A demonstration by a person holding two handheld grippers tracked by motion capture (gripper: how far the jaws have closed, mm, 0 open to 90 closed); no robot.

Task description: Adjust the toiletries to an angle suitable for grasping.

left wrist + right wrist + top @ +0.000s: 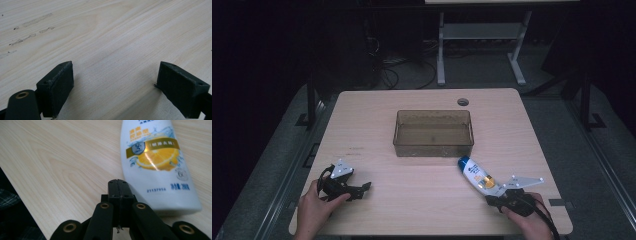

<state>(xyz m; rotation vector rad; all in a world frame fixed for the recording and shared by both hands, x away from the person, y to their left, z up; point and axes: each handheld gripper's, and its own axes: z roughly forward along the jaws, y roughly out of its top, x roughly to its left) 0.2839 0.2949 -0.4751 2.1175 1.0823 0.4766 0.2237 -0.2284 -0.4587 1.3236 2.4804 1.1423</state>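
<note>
Pale wood, smoky plastic, one bright label

The light wood-grain table (412, 200) carries a translucent brown rectangular plastic bin (433, 133); at its 5 o'clock lies a white plastic bottle (160, 170) with blue cap, gold band and orange-slice print, beside the black right gripper (117, 185).

In the right gripper view the bottle (156, 167) is cut off by the top edge, so its cap end is out of frame; its small print is too blurred to read. In the high view the bottle's near end is hidden behind the right gripper (499, 192).
</note>
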